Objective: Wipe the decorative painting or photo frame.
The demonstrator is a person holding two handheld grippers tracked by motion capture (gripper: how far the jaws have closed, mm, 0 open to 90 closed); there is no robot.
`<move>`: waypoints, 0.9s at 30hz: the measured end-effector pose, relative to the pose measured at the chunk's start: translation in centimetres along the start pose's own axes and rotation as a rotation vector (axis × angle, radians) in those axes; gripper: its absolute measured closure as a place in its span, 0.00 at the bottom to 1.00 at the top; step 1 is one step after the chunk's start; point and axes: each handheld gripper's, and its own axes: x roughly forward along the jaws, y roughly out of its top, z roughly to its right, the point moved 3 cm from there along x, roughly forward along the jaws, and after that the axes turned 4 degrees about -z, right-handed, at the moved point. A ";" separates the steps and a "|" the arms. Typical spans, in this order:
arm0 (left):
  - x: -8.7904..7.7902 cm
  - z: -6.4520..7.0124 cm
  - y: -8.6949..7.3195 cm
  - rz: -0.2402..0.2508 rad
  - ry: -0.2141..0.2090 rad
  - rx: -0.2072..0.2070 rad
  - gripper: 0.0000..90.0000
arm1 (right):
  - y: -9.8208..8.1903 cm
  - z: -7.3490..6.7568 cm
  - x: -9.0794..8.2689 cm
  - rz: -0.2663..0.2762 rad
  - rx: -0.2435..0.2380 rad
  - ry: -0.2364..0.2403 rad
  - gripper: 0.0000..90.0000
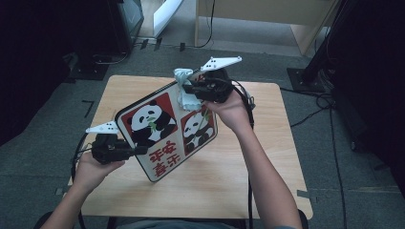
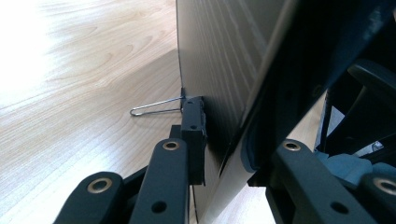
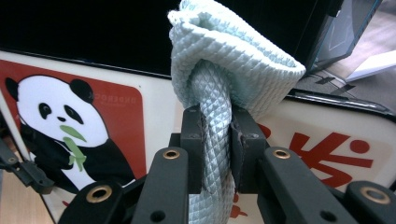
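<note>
Where the high view looks down, a light wooden tabletop (image 1: 267, 157) stands on grey carpet, with a pale wooden desk (image 1: 267, 14) beyond its far edge, dark stands and cables at the right, and dark equipment at the far left. A flat rectangular board printed with two pandas on red panels and red characters (image 1: 165, 133) is held tilted above the middle of the tabletop, its near corner low toward the near edge. The left gripper (image 1: 131, 150), in the person's left hand (image 1: 93, 169) near the near-left corner, grips the board's left edge. The right gripper (image 1: 188, 90), in the right hand (image 1: 234, 109) by the far edge, presses a pale blue-green textured cloth (image 1: 184, 93) against the board's upper part.

From the left gripper view, the board (image 2: 219, 56) shows edge-on with its wood-grained back facing left, clamped between the two jaws. A thin bent wire loop (image 2: 156, 107) sticks out by the left jaw tip over the tabletop (image 2: 84, 79).

From the right gripper view, the jaws are closed tight on the bunched cloth (image 3: 224, 70), which bulges above them. Behind it lies the board (image 3: 116, 98), a panda at left and red strokes at right; a dark room and a monitor's edge (image 3: 345, 32) stand beyond.
</note>
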 end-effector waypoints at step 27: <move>0.0 0.0 0.0 0.001 -0.004 0.000 0.84 | -2.0 1.1 0.5 0.002 0.040 -0.001 0.87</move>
